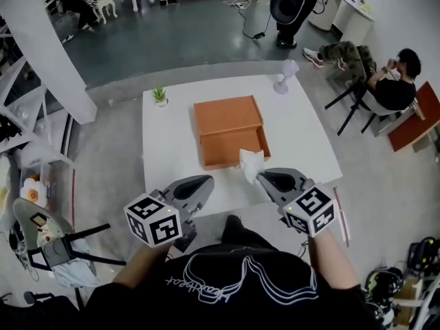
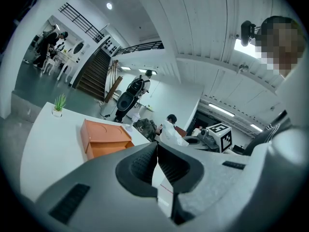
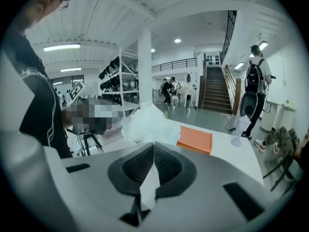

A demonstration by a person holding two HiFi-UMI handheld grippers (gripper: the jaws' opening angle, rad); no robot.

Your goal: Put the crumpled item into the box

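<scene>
- Right gripper (image 1: 262, 178) pinched tight on the crumpled item (image 1: 251, 162): looks feather-light and soft, one edge suffices, at the box (image 1: 227, 126) near end.
- Left gripper (image 1: 205, 182) closed, empty, over the table (image 1: 302, 143) near edge.

White surface (image 1: 302, 143), orange box (image 1: 227, 126): the box shows the same orange on its lid and inside its open part. Beside them, a green plant (image 1: 159, 95) sits in a white pot (image 1: 160, 103). The crumpled paper (image 1: 251, 162) is plain white. The left tool (image 1: 205, 181) and the right tool (image 1: 261, 177) are grey, with black ribbed pads (image 3: 137, 167). Each carries a white cube (image 1: 153, 220) patterned with black square markers. The wearer's shirt (image 1: 234, 280) is black, printed with white looping lines and script. The floor (image 1: 206, 33) is dark grey farther off and paler grey round the surface. A seated person (image 1: 395, 88) wears a black top and olive mottled trousers (image 1: 347, 53).
</scene>
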